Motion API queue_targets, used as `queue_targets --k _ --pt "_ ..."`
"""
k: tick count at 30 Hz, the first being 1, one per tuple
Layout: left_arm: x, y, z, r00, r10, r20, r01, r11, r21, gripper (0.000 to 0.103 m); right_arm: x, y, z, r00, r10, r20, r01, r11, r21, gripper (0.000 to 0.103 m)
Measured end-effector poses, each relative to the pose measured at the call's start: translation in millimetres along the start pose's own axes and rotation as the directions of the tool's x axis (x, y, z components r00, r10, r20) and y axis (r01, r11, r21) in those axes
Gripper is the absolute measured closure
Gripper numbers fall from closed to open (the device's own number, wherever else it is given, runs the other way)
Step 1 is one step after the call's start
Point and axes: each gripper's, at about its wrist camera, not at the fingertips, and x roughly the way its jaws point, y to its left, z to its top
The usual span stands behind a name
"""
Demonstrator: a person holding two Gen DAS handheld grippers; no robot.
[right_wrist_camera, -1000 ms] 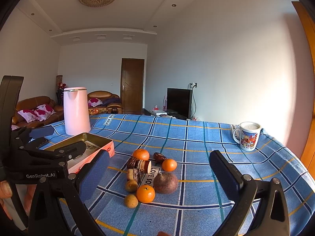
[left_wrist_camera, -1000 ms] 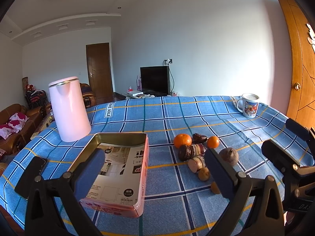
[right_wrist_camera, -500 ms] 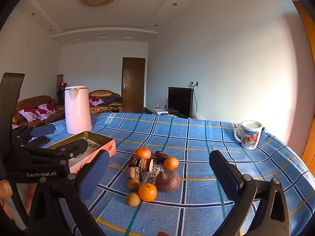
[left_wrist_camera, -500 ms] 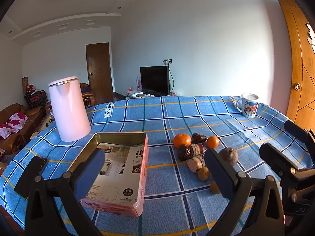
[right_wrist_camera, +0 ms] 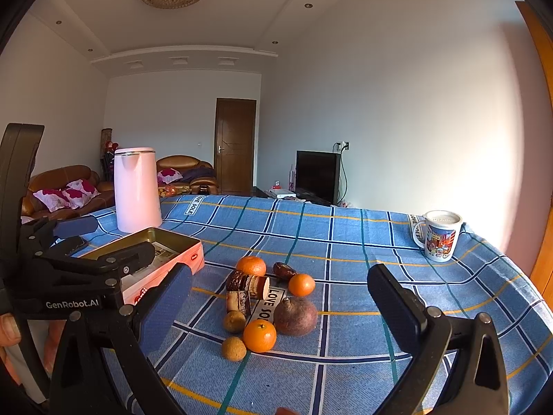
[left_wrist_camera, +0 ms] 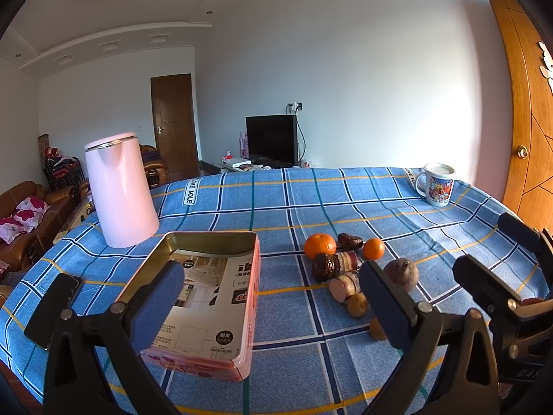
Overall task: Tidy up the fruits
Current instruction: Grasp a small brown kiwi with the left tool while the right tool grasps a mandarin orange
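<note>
Fruits clustered on blue plaid cloth: oranges, brown pieces; left gripper, right gripper both spread, empty.

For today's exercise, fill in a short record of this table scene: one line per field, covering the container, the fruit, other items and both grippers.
container: pink tin, open, paper sheet lining it, no fruit inside
fruit: three oranges, nearest; dark round fruit; two small tan fruits, one; all loose on the tablecloth
other items: pink kettle behind the tin; mug at the far right
left gripper: open, empty
right gripper: open, empty
</note>
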Motion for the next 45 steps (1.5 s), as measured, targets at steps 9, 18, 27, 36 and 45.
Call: queue_targets --k 9,18,27,36,45 --pt "-0.3 -1.0 -1.3 1.000 0.001 -0.001 -0.001 1.000 0.000 0.000 -0.1 0.8 -0.2 1.000 0.001 0.001 -0.001 1.000 -0.002 0.001" --pt "2.7 -2.7 -5.2 1.000 -0.009 -0.008 0.009 1.000 -0.013 0.000 0.9 0.3 -0.1 1.000 -0.007 -0.012 0.007 1.000 -0.012 0.001" --pt "28.8 -30.8 -28.8 0.981 -0.149 -0.121 0.148 0.989 -0.022 0.000 4.7 -55.2 -28.7 0.989 -0.108 -0.101 0.117 0.990 0.084 0.001" --pt "51.9 -67.1 -45.3 0.945 -0.220 -0.243 0.234 0.972 0.027 0.011 16.4 -66.8 -50.1 0.981 -0.078 -0.176 0.101 0.987 0.126 0.001" --pt "70.7 -84.2 -53.4 0.900 -0.280 -0.334 0.302 0.953 0.017 0.038 16.8 -73.9 -51.4 0.984 -0.054 -0.171 0.082 0.984 0.160 0.001"
